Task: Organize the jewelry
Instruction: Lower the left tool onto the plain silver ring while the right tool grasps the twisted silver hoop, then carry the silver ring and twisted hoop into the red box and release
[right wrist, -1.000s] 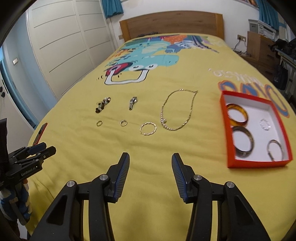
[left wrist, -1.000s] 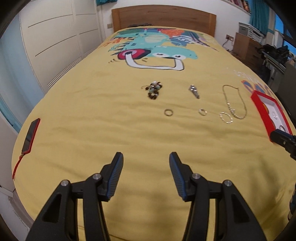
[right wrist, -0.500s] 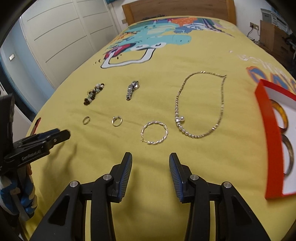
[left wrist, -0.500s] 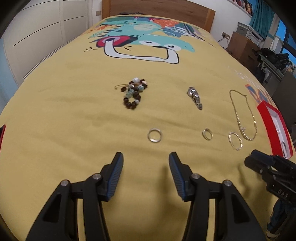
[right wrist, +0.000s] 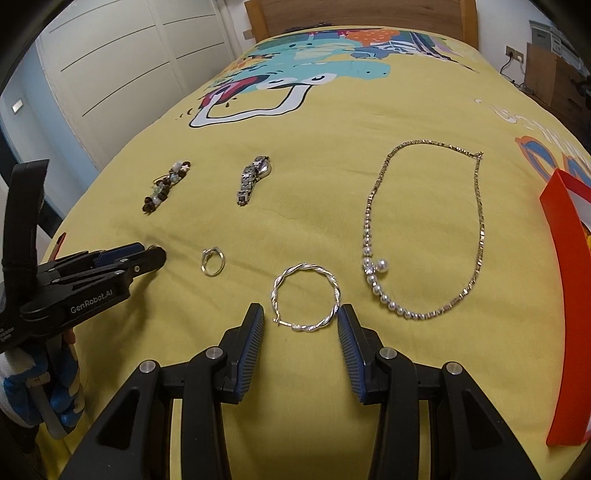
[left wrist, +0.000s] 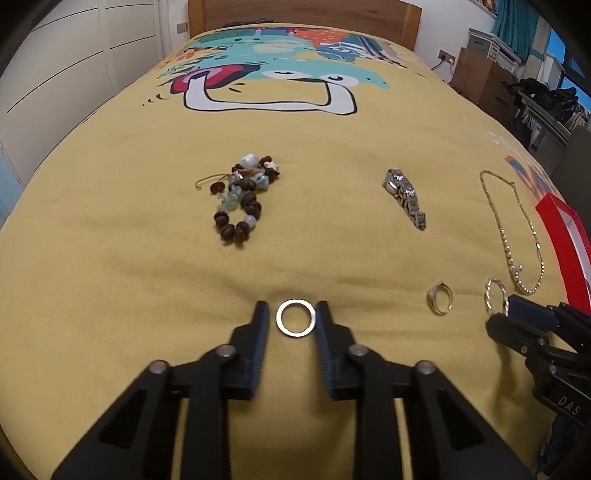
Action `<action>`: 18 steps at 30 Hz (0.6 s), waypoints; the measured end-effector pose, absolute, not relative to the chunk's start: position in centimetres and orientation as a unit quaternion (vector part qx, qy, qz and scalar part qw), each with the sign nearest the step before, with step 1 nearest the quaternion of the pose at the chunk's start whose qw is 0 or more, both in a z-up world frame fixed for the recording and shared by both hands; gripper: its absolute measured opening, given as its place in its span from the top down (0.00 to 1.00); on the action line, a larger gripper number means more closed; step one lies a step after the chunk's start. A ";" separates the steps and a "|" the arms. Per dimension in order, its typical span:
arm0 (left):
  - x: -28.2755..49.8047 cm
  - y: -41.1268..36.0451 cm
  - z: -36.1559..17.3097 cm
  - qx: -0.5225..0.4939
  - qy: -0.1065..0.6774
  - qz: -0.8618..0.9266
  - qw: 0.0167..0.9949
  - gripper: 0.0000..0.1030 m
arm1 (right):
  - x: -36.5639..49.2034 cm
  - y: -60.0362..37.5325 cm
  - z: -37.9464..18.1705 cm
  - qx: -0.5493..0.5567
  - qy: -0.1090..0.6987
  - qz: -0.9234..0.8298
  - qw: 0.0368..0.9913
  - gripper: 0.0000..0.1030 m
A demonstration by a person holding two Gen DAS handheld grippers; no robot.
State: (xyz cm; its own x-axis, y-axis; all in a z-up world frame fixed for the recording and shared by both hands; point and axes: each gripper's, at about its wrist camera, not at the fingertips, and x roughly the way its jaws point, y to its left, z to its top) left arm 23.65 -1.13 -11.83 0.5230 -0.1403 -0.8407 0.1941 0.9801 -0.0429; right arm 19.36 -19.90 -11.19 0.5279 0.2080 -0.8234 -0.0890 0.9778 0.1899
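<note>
The left gripper [left wrist: 291, 321] pitched steeply down near the bed's [left wrist: 110, 277] front edge, fingers closing around the plain ring [left wrist: 296, 318], not yet pressing. Risk: the ring sinks into soft bedding and slips. The right gripper [right wrist: 300, 320] stood open, bracketing the twisted hoop [right wrist: 306, 297].

Bedroom (bed [left wrist: 110, 258], wooden headboard [left wrist: 303, 11])
</note>
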 end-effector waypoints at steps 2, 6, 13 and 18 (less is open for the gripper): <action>23.5 -1.2 -11.8 0.033 0.475 -0.097 0.874 0.81 | 19.6 -19.7 -11.4 0.055 0.479 0.079 0.873 0.64; 23.0 -1.2 -11.4 0.035 0.470 -0.098 0.876 0.82 | 19.5 -19.4 -11.3 0.051 0.476 0.075 0.875 0.65; 21.2 -1.5 -9.4 0.043 0.459 -0.096 0.882 0.82 | 18.0 -20.2 -9.1 0.069 0.453 0.078 0.886 0.65; 19.5 -3.6 -7.1 0.051 0.452 -0.118 0.883 0.82 | 16.0 -21.7 -6.5 0.081 0.427 0.075 0.897 0.65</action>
